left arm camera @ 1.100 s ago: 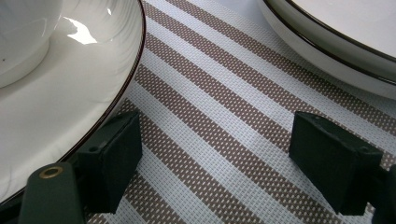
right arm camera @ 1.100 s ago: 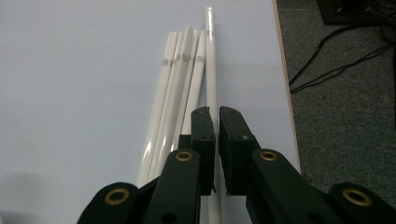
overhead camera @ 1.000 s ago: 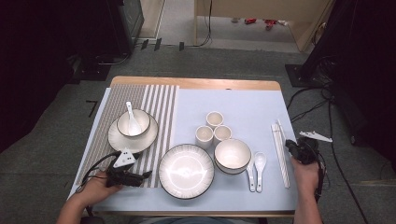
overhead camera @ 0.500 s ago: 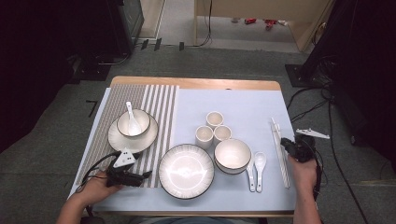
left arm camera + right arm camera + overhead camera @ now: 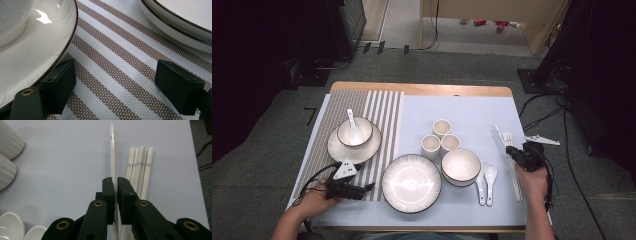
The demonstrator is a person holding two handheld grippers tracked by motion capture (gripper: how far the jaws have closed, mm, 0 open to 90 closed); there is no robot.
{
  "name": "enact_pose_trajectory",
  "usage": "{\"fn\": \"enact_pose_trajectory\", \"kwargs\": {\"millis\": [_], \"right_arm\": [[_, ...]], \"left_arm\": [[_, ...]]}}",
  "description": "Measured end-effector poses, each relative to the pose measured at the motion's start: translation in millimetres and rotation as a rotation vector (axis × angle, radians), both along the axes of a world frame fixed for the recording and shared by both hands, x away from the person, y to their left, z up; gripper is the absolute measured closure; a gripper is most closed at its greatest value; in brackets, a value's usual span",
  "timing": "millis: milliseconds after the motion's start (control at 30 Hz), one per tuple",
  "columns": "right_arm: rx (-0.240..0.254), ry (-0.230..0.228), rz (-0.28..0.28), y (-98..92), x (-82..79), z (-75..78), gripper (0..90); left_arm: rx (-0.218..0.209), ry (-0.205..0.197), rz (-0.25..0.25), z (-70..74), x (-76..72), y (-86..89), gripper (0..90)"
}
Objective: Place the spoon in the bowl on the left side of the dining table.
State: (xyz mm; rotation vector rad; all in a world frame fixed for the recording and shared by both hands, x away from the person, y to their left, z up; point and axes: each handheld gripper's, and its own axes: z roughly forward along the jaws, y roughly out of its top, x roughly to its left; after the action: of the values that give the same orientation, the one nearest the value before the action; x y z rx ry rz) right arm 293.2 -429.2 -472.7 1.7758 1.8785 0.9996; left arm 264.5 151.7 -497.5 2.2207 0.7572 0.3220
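The right gripper (image 5: 116,186) has edged farther along the chopsticks (image 5: 138,167) at the mat's right edge and now pinches one chopstick (image 5: 112,152) apart from the rest, ready to lift, while the left gripper (image 5: 116,82) rests wide open and empty.

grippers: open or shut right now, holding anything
Left gripper: open, empty, jaws over the striped mat.
Right gripper: shut on one white chopstick, apart from the other three.

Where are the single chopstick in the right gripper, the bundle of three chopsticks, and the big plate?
single chopstick (image 5: 113,150), right gripper view, upper shaft.
three chopsticks (image 5: 139,162), right gripper view, middle stick.
big plate (image 5: 411,183), high view, centre.
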Motion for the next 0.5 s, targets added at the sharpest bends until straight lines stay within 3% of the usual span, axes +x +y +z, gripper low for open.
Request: {"fn": "enact_pose_trajectory", "kwargs": {"millis": [500], "right_arm": [[0.006, 0.0, 0.053, 10.2, 1.9, 2.5, 85.4]], "left_arm": [[0.0, 0.0, 0.0, 0.0, 0.0, 0.0, 17.5]]}}
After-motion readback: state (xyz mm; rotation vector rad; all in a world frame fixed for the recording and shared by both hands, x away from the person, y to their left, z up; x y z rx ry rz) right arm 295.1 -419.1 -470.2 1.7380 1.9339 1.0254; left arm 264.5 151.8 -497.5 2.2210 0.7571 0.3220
